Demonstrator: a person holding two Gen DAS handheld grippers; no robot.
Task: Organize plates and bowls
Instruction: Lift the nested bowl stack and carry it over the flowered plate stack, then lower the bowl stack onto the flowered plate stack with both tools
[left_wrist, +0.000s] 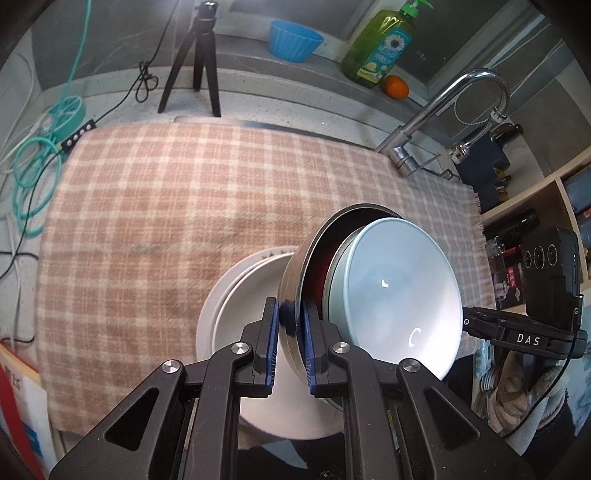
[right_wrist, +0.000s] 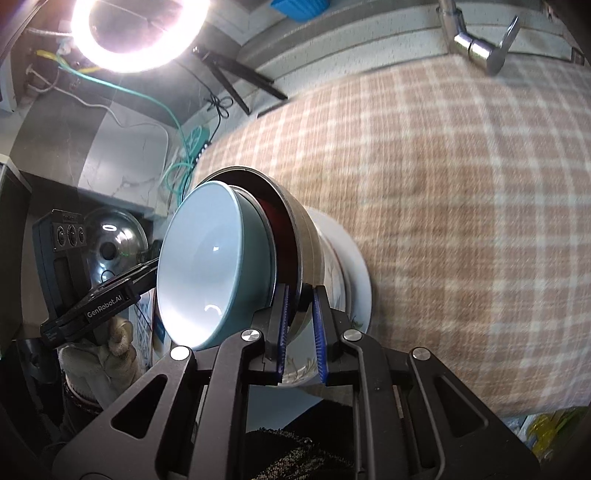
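Note:
A steel bowl (left_wrist: 295, 266) holds a dark red bowl (left_wrist: 323, 273) and, innermost, a pale blue bowl (left_wrist: 395, 291). This nest sits on white plates (left_wrist: 229, 306) above the plaid cloth (left_wrist: 166, 221). My left gripper (left_wrist: 290, 314) is shut on the steel bowl's near rim, one blue pad inside and one outside. In the right wrist view my right gripper (right_wrist: 300, 302) is shut on the opposite rim of the steel bowl (right_wrist: 310, 240), beside the pale blue bowl (right_wrist: 218, 266) and a floral white plate (right_wrist: 351, 280). Each view shows the other tool's black frame at its edge.
A faucet (left_wrist: 443, 107) rises at the cloth's back right. A green soap bottle (left_wrist: 380, 48), an orange (left_wrist: 396, 86) and a blue tub (left_wrist: 293, 38) stand on the back ledge. A tripod (left_wrist: 201, 62) and teal cables (left_wrist: 37, 166) lie left. A ring light (right_wrist: 136, 29) glares overhead.

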